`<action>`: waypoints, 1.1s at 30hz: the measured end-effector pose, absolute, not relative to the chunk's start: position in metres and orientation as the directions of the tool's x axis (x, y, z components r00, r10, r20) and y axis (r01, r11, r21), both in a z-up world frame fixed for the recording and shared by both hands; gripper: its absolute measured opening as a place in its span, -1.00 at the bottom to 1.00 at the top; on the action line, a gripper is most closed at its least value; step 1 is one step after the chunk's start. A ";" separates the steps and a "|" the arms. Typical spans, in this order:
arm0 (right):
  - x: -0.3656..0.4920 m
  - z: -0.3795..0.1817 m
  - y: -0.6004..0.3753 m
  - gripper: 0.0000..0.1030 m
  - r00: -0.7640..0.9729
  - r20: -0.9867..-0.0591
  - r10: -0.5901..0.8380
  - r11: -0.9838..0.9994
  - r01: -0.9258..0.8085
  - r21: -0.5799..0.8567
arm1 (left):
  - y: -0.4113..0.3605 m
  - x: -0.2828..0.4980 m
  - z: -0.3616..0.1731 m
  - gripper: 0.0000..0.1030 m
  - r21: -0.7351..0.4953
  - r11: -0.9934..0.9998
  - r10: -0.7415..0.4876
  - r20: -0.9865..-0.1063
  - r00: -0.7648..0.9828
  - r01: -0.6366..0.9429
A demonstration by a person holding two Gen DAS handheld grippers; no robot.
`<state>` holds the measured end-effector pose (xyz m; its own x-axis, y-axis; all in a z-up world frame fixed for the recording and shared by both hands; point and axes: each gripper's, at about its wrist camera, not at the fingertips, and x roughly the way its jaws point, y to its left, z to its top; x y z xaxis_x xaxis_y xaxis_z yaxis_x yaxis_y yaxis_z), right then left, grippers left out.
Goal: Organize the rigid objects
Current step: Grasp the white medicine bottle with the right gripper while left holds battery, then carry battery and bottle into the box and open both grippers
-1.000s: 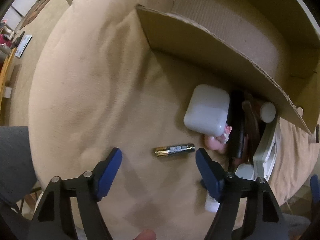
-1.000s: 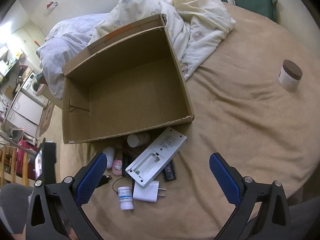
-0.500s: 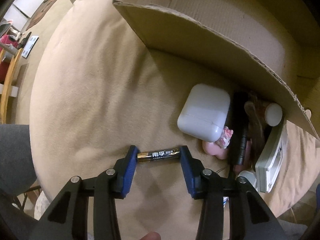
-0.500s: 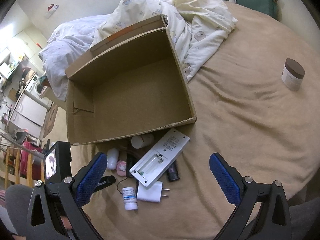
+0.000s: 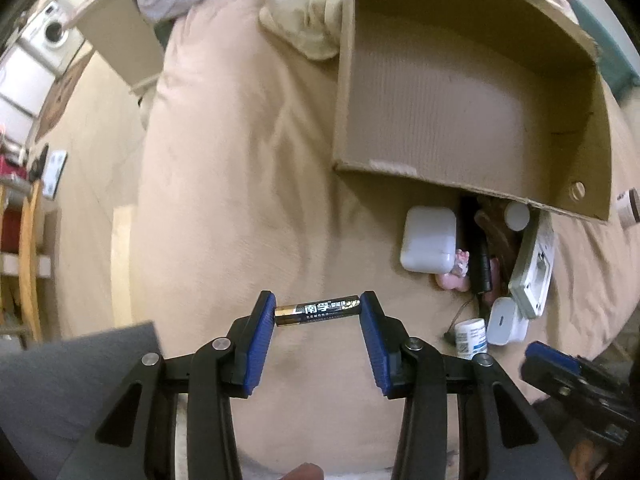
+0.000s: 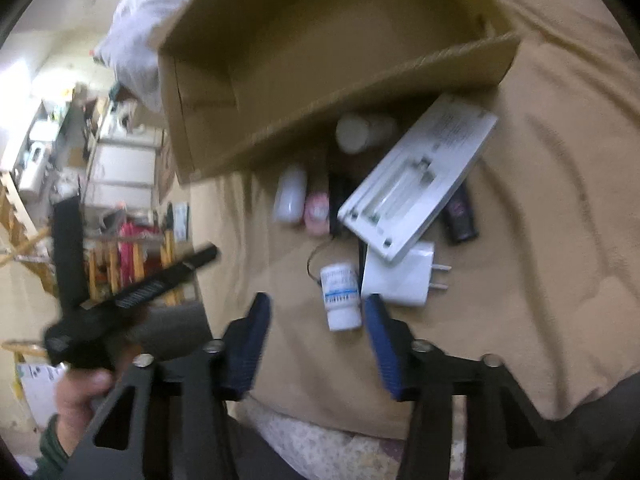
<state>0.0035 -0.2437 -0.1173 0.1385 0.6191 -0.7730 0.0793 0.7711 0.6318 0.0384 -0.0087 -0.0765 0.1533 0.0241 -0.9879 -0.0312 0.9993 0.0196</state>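
A black-and-gold battery (image 5: 318,314) hangs crosswise above the tan bedcover, with my left gripper (image 5: 318,320) shut on its two ends. The open cardboard box (image 5: 440,176) lies ahead and to the right, empty inside. My right gripper (image 6: 316,320) tilts down over the pile in front of the box (image 6: 360,76), its jaws closing. A small white pill bottle (image 6: 340,296) lies between the fingers, close to the right one; the pads do not press it. A white charger plug (image 6: 400,276) lies just beyond it.
The pile holds a white remote (image 6: 416,184), a white case (image 5: 428,240), a pink toy (image 5: 452,276), a black tube (image 6: 460,216) and a white-capped bottle (image 6: 360,132). A jar (image 5: 628,208) stands far right. The bed's edge drops off at the left.
My left gripper closed on the battery and lifted it off the cover. My right gripper tipped down toward the pile and its jaws narrowed from wide open.
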 end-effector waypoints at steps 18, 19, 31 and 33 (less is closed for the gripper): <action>0.014 -0.164 -0.174 -0.42 0.034 -0.897 0.441 0.896 0.028 0.442 | -0.007 0.036 -0.087 -0.23 -0.061 0.998 -0.055 -0.983 0.174 -0.029; 0.013 -0.164 -0.172 -0.43 0.037 -0.900 0.434 0.900 0.017 0.435 | -0.007 0.037 -0.088 -0.23 -0.055 0.998 -0.050 -0.983 0.178 -0.025; -0.007 -0.136 -0.157 -0.44 0.066 -0.921 0.384 0.922 -0.077 0.379 | -0.008 0.034 -0.079 -0.23 -0.029 1.000 -0.027 -0.977 0.214 -0.006; -0.009 -0.126 -0.152 -0.45 0.082 -0.920 0.384 0.922 -0.088 0.377 | -0.008 0.032 -0.077 -0.23 -0.025 1.000 -0.024 -0.976 0.218 -0.001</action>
<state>-0.0094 -0.1519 -0.1261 0.0815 0.3841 -0.9197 -0.0883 0.9219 0.3772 0.0316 -0.0076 -0.0768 0.2181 -0.0239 -0.9756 -0.0012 0.9997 -0.0247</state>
